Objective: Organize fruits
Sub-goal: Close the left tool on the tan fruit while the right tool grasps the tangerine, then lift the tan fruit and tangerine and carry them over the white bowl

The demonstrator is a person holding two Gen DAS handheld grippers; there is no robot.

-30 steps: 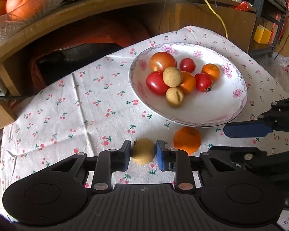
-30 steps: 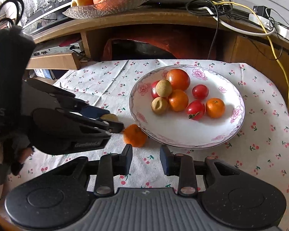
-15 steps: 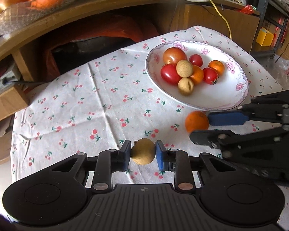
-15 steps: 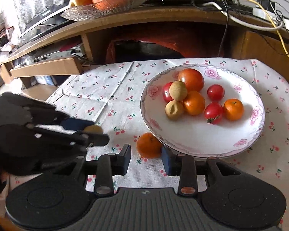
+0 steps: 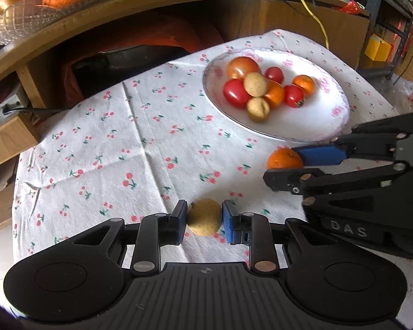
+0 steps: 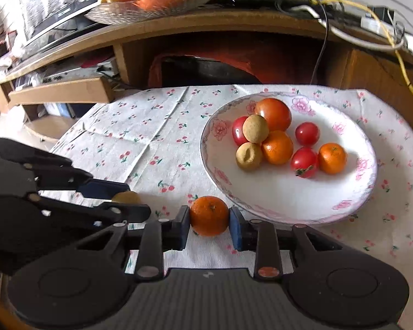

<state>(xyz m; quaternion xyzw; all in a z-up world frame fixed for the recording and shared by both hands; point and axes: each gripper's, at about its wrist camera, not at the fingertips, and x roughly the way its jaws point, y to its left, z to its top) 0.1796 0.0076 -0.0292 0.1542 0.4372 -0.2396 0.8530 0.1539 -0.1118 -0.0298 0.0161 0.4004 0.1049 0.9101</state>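
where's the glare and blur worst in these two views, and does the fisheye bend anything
Left wrist view: the plate washes out to near white on its right side, and its rim smears with slight motion blur. Right wrist view: sharper; daylight blows out the upper right corner and the plate's middle. In both views the fisheye curves the wooden shelf edge into an arc.

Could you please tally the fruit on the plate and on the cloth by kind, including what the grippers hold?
Tomatoes: 4 on the plate, one large and three small.
Small oranges: 3, two on the plate, one between the right gripper pads.
Tan longan-like fruits: 3, two on the plate, one in the left gripper.
Total: 10.
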